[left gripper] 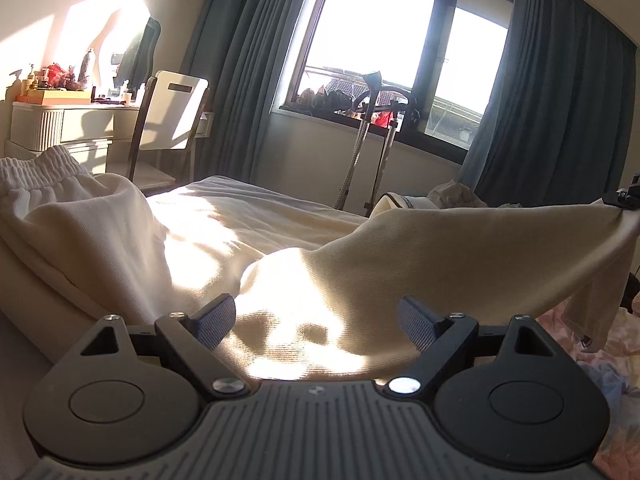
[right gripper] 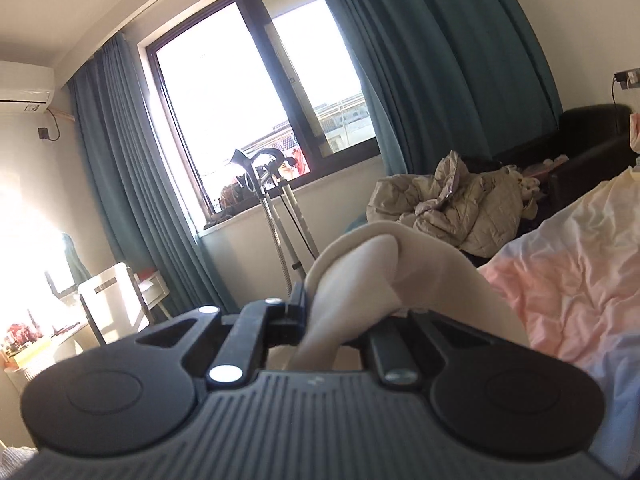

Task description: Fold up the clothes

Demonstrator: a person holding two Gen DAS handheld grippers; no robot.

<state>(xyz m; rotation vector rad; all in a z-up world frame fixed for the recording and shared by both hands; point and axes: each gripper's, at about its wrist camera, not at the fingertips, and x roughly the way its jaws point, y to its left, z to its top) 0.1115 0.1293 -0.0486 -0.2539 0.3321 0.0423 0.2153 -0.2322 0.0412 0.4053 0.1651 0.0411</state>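
Mid-fold, I judge — my right gripper [right gripper: 340, 312] is clamped on a leg end of the cream pants [left gripper: 460, 248], lifted off the bed [left gripper: 240, 208]. Left gripper [left gripper: 316, 320] hovers w/ fingers wide over the cloth, holding nothing. Next, probably: pinch here, carry the leg toward the waistband [left gripper: 36, 168].

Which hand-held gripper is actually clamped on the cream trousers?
The right hand-held gripper: its fingers pinch a bunched end of the cream knit trousers. The left hand-held gripper is open, fabric lying loose between its pads.
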